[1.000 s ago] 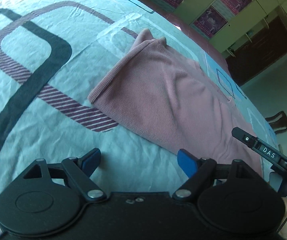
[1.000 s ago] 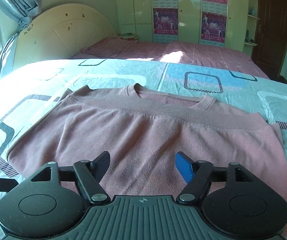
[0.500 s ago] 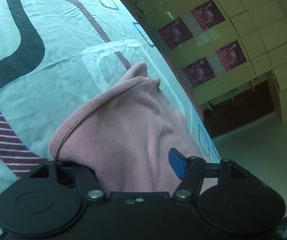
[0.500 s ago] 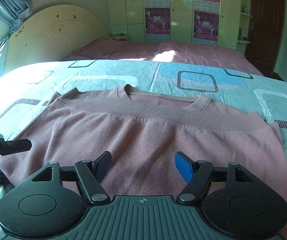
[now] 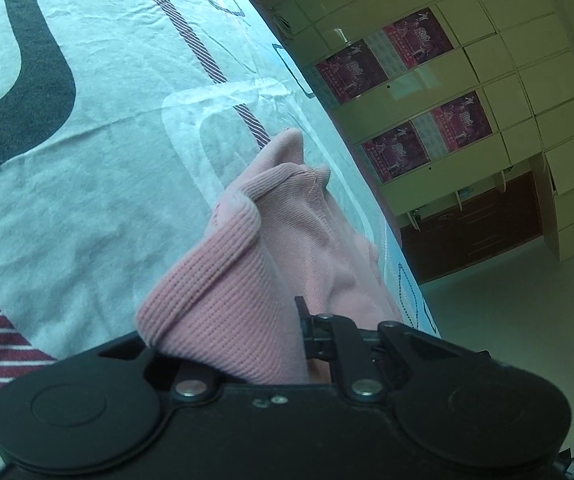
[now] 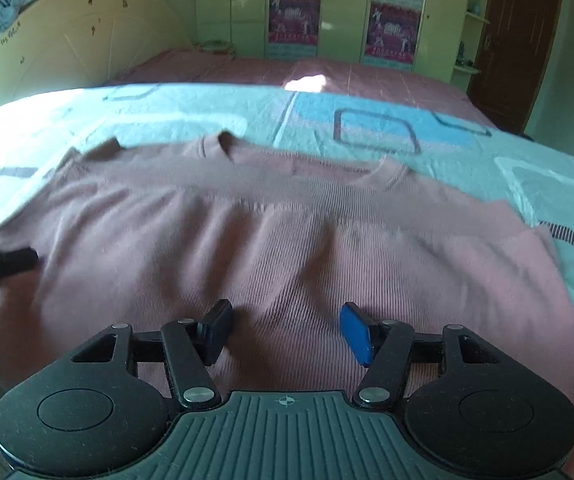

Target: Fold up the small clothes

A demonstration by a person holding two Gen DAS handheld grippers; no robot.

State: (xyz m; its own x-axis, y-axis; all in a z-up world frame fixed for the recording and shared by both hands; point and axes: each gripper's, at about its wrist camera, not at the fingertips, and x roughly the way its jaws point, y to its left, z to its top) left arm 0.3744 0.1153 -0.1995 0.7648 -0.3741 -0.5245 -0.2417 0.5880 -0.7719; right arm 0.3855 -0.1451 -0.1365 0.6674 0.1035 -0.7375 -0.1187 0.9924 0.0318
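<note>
1. Top [image 6: 287,248]: a pink ribbed knit, already doubled over, lying flat across the bed [image 6: 367,108] with its neckline on the far side. I judge it light, soft and limp: it will sag and drag wherever it is not supported, and the ribbing should give the pads enough grip not to slip.
2. Left gripper [image 5: 247,344]: closest in its own view, its jaws are closed together on the top's left edge, with a thick ribbed fold bulging out between them. That bunch looks like several layers, so the hold seems secure.
3. Right gripper [image 6: 283,332]: its jaws stand apart, just above the top's near hem and holding nothing. The matching right edge or corner seems the sensible place to pinch, so both sides lift level.
4. Farther off, the top's left end rises in a peak off the bed.
5. Against one second ago: the left gripper was then spread and short of the cloth; now it is clamped and the edge is lifted. The right gripper has barely moved, and its view is now blurred.
</note>
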